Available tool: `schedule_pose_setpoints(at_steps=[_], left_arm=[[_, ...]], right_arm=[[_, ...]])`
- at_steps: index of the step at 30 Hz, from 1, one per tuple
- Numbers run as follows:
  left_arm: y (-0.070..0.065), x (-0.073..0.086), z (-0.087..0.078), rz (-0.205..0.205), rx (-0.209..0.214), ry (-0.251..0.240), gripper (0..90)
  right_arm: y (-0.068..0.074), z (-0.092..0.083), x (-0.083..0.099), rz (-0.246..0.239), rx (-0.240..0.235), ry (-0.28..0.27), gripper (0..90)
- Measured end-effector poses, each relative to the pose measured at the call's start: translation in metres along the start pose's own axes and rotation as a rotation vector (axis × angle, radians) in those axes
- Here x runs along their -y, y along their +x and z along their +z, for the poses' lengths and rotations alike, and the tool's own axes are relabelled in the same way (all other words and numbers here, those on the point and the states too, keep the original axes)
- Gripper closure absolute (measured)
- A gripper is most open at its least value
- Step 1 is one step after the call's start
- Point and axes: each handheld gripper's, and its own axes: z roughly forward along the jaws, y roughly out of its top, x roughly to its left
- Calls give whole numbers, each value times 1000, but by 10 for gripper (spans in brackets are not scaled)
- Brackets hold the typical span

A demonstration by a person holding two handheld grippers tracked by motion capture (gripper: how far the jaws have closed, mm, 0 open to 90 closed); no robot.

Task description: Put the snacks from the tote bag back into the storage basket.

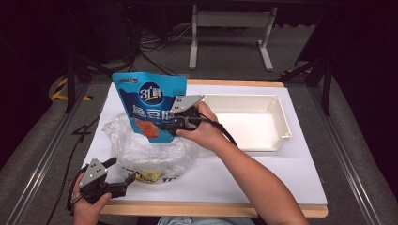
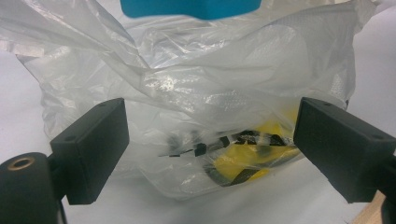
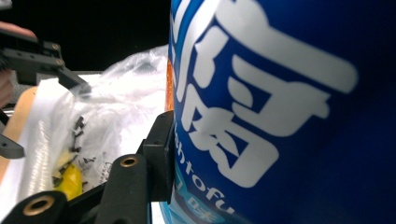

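A blue snack pouch [image 1: 148,101] with white lettering stands upright above a crumpled clear plastic bag [image 1: 145,150] on the white table cover. My right gripper [image 1: 165,126] is shut on the pouch's lower part. In the right gripper view, one black finger [image 3: 159,154] presses against the pouch [image 3: 280,93], which hides the other. My left gripper [image 1: 121,171] sits at the table's front left, open. Its jaws stand wide apart in front of the bag [image 2: 201,70] without pressing it. A yellow item [image 2: 252,163] lies inside the bag, and the pouch's bottom edge [image 2: 189,7] hangs above it.
A white rectangular tray [image 1: 281,136] sits at the right of the table. The wooden table edge [image 1: 211,210] runs along the front. Beyond the table are a dark floor, cables and a desk frame [image 1: 230,33].
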Motion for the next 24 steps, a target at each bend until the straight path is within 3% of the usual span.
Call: schedule_pose_setpoints(at_steps=[24], left_arm=[[0, 0, 0, -6, 4, 0, 114]], right_arm=[[5, -31, -40, -21, -12, -31, 529]])
